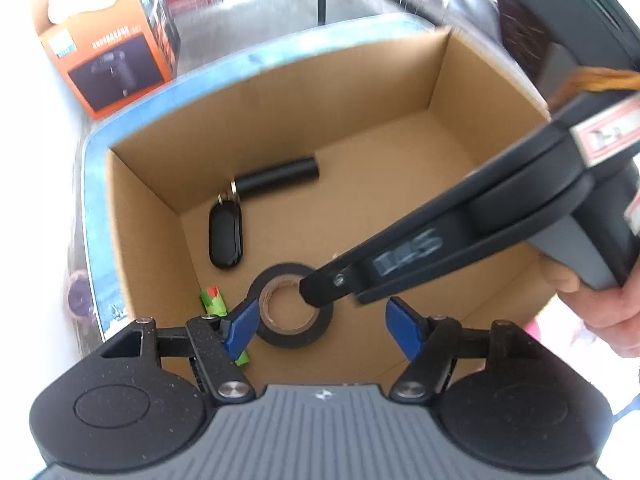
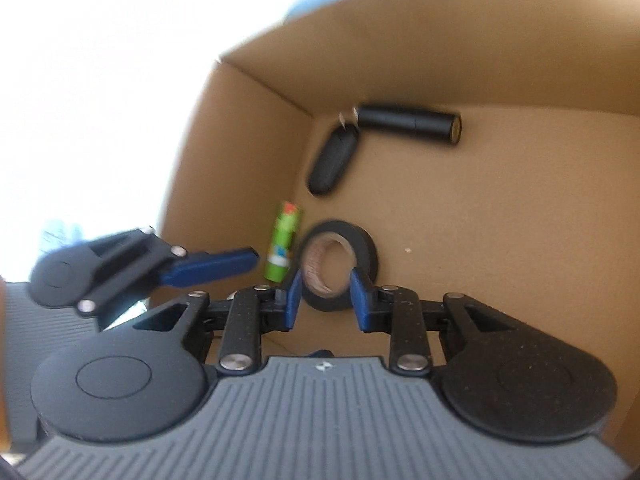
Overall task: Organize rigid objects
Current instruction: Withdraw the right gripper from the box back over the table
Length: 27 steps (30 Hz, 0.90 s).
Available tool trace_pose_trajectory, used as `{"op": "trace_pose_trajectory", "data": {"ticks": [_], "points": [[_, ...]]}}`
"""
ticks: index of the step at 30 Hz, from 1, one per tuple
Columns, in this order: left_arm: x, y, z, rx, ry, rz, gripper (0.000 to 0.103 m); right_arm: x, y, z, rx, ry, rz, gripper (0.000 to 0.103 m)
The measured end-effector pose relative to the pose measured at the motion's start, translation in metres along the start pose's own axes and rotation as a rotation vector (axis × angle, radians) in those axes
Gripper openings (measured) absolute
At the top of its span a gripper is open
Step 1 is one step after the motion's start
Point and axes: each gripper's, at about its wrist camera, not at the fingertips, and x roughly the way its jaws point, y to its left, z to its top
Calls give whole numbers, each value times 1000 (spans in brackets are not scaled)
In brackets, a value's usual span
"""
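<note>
Glossy black tape ring [image 2: 339, 266], matte cardboard box [image 2: 500, 60]

We see green tube [image 1: 219, 307] half hidden behind left claw [image 1: 320, 328] finger. Right claw [image 1: 320, 292] body motion-blurred, label unreadable, hiding tape roll [image 1: 294, 332] far rim. Orange box [image 1: 108, 52] print too blurred to read. Hand [image 1: 600, 312] cut off by right edge.

- Right half of cardboard box [image 1: 280, 92] floor lay bare, free to pass.
- Left side crowded: tape roll [image 1: 294, 306], green tube [image 2: 283, 246], black fob [image 1: 227, 236], black cylinder [image 1: 276, 178].
- Right gripper [image 2: 325, 294] blocked access over the tape.
</note>
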Motion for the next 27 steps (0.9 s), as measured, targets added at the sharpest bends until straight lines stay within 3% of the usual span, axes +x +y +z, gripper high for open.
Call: {"op": "trace_pose_trajectory", "data": {"ticks": [3,9,13,20,27], "points": [[-30,-7,-11,5,-97,-17,71,-43,6,-22,-24,-114,31,29],[-86,-33,-51,41,-304,-37,71,-136,15,-102,-71,-371,38,31],[-97,-59,-82,57,-391,-78,71,-163,11,-156,-68,-503,-31,41],[-59,-122,-121,93,-378,-138,71,-130,-24,-216,24,-531,-206,42],[1,-157,-126,121,-318,-39,67,-89,-52,-221,36,-513,-289,42]]}}
